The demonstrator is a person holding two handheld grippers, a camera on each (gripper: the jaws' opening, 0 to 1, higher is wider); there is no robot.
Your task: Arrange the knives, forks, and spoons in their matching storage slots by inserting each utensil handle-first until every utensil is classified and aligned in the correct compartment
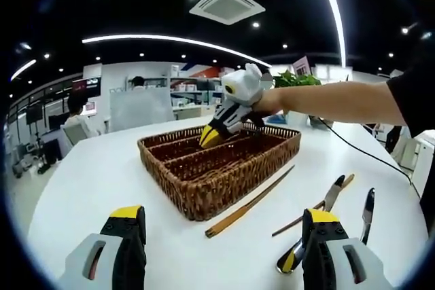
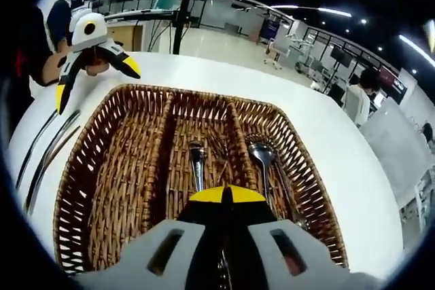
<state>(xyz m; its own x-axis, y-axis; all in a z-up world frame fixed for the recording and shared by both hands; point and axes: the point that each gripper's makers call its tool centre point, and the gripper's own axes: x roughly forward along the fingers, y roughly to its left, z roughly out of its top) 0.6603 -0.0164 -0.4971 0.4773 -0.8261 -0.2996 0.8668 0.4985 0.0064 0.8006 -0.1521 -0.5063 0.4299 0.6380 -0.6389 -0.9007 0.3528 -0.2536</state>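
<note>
A woven wicker basket [image 2: 102,188] with long slots lies right under my right gripper [image 2: 226,195], whose yellow-tipped jaws are pressed shut over the middle slot. I cannot tell if anything is pinched between them. A fork [image 2: 197,157] lies in the middle slot and a spoon [image 2: 262,154] in the right slot. The left slot looks bare. In the left gripper view my left gripper [image 1: 224,236] stands open above the table, in front of the basket [image 1: 204,188]. The right gripper [image 1: 228,110] dips into it from the far side.
On the white table [image 1: 102,168] to the right of the basket lie a long wooden stick [image 1: 248,203], two knives [image 1: 333,193], [image 1: 368,210] and a spoon [image 1: 291,257]. A cable [image 1: 367,154] trails across the far right. People sit at desks behind.
</note>
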